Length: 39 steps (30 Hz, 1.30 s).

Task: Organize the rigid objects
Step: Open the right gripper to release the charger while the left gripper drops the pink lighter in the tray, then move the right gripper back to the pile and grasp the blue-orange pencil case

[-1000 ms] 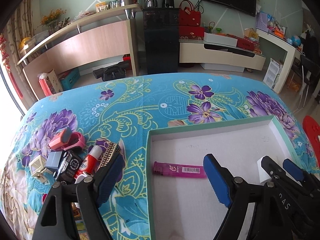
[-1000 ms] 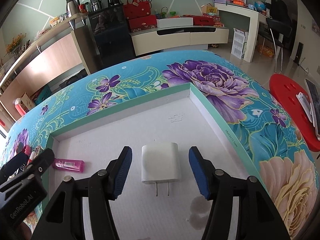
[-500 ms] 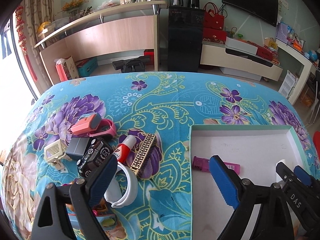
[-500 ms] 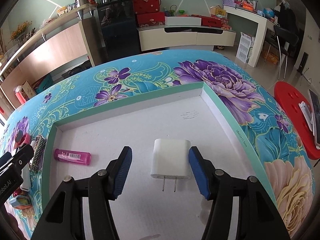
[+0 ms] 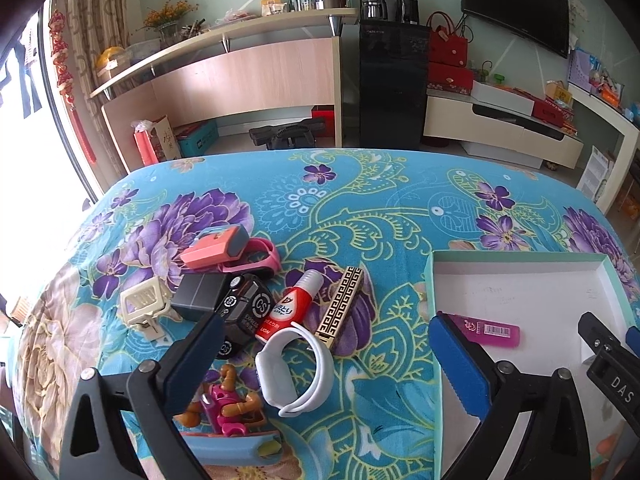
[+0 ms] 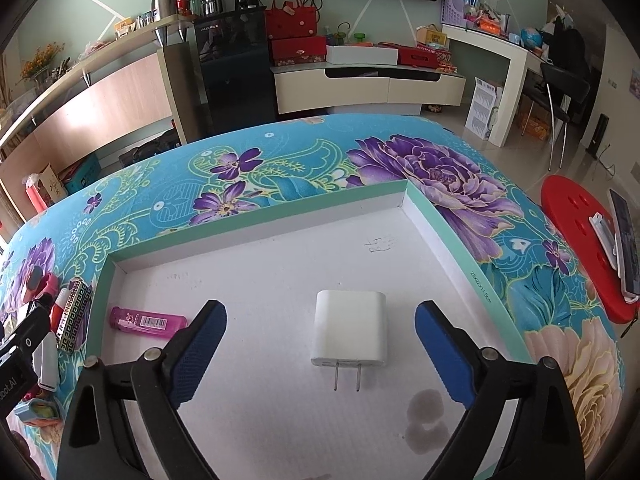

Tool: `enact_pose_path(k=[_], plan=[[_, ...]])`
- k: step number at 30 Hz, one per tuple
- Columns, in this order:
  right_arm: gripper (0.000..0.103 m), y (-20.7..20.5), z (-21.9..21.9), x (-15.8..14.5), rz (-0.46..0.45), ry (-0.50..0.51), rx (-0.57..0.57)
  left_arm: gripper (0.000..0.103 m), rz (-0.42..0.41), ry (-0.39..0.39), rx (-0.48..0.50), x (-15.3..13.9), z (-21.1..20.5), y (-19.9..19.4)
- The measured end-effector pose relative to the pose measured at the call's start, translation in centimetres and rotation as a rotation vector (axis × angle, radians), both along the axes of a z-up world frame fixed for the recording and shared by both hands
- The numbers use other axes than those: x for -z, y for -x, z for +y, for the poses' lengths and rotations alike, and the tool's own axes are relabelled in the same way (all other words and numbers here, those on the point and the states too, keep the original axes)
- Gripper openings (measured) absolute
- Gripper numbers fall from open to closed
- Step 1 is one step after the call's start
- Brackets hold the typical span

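The white charger (image 6: 350, 327) is left lying in the tray (image 6: 256, 216) between the opening, untouching jaws of the right gripper (image 6: 320, 344); a pink lighter (image 6: 149, 321) lies leftward. Ahead of the empty, opening left gripper (image 5: 324, 354), a pile including a white watch (image 5: 298, 372) on the bench (image 5: 360, 184) is yet to be sorted.

Black tool (image 6: 320, 344) — blue pads (image 6: 198, 346)

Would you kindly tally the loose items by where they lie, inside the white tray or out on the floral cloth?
In the tray: 2, the white charger and the pink lighter.
On the cloth: at least 9, including the white wristband, red-and-white tube, patterned gold lighter and pink watch.
Total: at least 11.
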State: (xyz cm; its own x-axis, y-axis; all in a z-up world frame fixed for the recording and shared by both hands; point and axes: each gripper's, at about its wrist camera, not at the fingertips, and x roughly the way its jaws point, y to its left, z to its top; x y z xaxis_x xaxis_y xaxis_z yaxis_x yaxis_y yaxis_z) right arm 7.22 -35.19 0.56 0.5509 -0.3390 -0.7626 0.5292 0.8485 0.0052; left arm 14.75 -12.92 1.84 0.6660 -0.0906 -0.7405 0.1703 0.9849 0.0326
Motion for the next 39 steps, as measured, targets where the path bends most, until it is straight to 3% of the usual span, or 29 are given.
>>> enact_pose_path(k=[19,39], plan=[[0.096,-1.4,5.7,-3.0,-0.151,-0.066,-0.143,0.103,-0.061,0.006,-0.18,-4.1,10.1,1.3],[0.095,-3.0,16.6,-1.7,-0.083,-0.116,-0.437,0.103,0.09,0.072,-0.317,0.0,18.4,2.2]])
